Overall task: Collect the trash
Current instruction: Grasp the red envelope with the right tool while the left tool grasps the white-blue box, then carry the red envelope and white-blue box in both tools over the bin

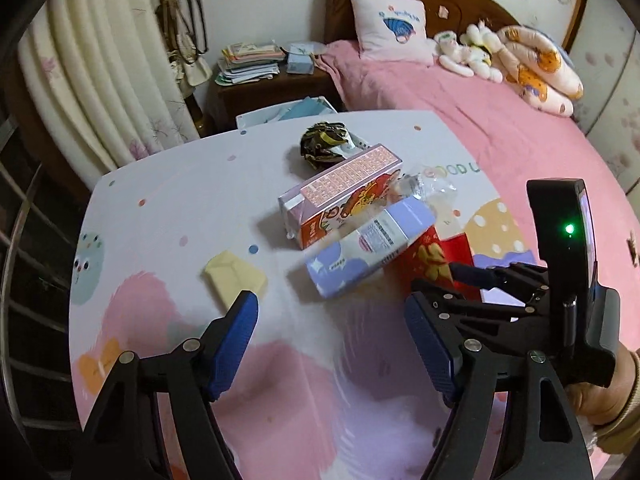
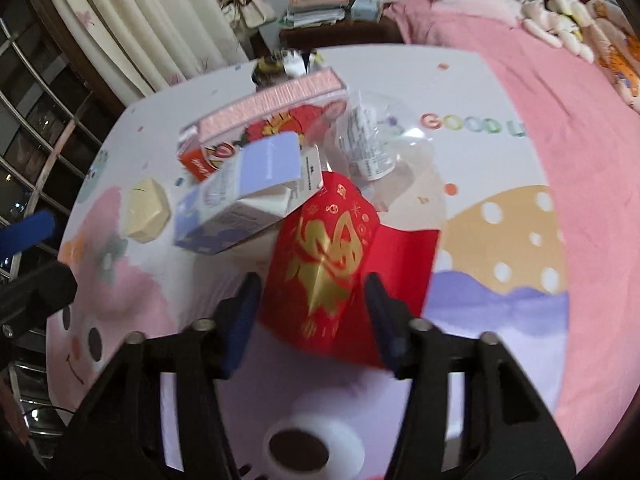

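Observation:
Trash lies on a colourful table [image 1: 168, 216]: a pink-orange box [image 1: 340, 196], a purple-white carton [image 1: 368, 252] leaning on it, a crumpled dark wrapper [image 1: 324, 142], clear plastic [image 1: 432, 188], a cream pad [image 1: 234, 276] and a red envelope [image 2: 332, 264] with gold print. My left gripper [image 1: 332, 320] is open and empty, just short of the carton. My right gripper [image 2: 312, 300] is open, its fingers either side of the red envelope's near end; its body shows in the left wrist view [image 1: 480, 280]. The carton [image 2: 248, 200] rests partly on the envelope.
A bed with a pink cover [image 1: 480, 112], a pillow and plush toys lies behind and to the right of the table. A nightstand with stacked papers [image 1: 248, 62] and a curtain [image 1: 88, 72] are at the back left. A roll of white tape [image 2: 312, 444] sits below my right gripper.

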`<state>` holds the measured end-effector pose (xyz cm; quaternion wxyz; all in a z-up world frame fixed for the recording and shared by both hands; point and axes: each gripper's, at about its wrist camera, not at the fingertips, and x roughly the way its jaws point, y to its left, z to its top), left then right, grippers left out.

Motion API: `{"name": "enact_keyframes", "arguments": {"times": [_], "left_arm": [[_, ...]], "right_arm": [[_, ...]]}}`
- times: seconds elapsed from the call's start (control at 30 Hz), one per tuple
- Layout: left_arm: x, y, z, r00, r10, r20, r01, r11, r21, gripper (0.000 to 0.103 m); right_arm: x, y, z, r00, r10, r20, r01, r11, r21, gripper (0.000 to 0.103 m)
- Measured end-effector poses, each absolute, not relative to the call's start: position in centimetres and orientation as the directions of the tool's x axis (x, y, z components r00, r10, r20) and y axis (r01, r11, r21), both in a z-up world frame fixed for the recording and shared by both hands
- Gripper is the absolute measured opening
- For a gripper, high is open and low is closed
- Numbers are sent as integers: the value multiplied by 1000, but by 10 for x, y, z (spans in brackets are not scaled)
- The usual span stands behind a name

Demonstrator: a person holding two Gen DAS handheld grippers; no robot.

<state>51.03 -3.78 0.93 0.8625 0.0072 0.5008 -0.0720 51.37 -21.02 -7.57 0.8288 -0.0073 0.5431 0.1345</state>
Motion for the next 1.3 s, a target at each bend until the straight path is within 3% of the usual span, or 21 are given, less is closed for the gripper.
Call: {"name": "enact_keyframes", "arguments": {"times": [0.13, 0.27, 0.43, 0.67, 0.73, 0.8, 0.97, 1.3], "left_arm": [[533, -50, -8, 466, -123, -876, 198, 980, -32, 77], [554, -66, -25, 427, -147, -892, 294, 956, -17, 74], [574, -87, -44, 361, -154, -920, 410, 912, 8, 67], [589, -108, -61, 296, -146, -944, 505, 863, 24, 66], [592, -112, -66, 272, -145, -951, 524, 851, 20, 57], [593, -115, -70, 243, -152, -958, 536, 844, 2, 55], [585, -126, -80, 201, -151, -968, 568, 823, -10, 36], [535, -112, -60, 260, -164, -952, 465, 885, -26, 34]], "right_arm": [[517, -220, -82, 365, 275, -889, -263, 947, 185, 25], [516, -234, -83, 336, 338, -879, -262, 930, 257, 21], [513, -245, -84, 318, 381, -868, -254, 916, 309, 19], [515, -250, -87, 311, 406, -860, -253, 907, 337, 19], [514, -251, -87, 310, 409, -858, -254, 906, 340, 19], [512, -252, -88, 312, 409, -858, -254, 906, 339, 19], [504, -256, -85, 315, 413, -855, -249, 905, 345, 16], [467, -255, -67, 343, 408, -846, -247, 908, 338, 7]]}}
